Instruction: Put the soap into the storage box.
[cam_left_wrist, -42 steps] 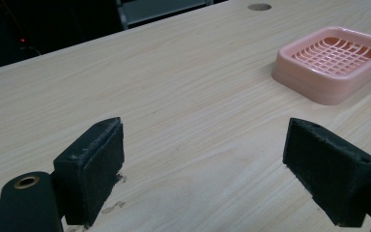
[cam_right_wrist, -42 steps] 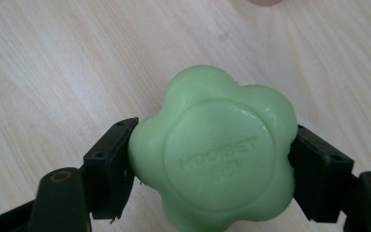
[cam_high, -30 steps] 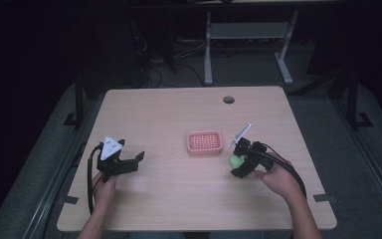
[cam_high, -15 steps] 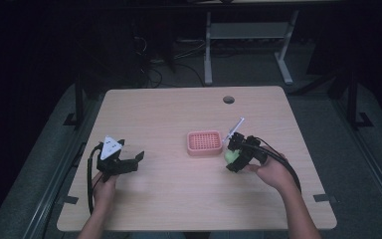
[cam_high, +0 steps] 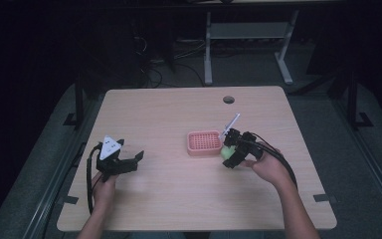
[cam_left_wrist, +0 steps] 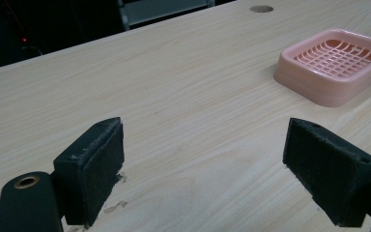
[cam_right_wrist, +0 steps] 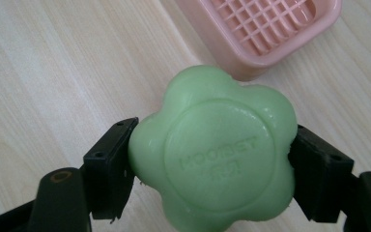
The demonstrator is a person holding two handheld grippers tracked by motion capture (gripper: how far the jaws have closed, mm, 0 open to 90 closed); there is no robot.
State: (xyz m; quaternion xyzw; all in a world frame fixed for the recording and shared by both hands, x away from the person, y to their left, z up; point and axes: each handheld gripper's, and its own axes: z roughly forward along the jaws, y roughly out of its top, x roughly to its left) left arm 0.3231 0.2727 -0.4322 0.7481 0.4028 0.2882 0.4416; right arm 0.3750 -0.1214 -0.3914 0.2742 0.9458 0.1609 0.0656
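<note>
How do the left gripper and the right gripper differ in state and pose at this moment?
The left gripper has its jaws wide apart with nothing between them; the right gripper is shut on a green soap. The left gripper rests low near the table's left edge, far from the pink dish; the right gripper is right beside that dish. Both have black jaws and are held by a hand.

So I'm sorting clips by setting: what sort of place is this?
Probably a lab or workshop: a bare wooden table with a cable hole, loose cables on the floor, and a metal desk frame behind.
</note>
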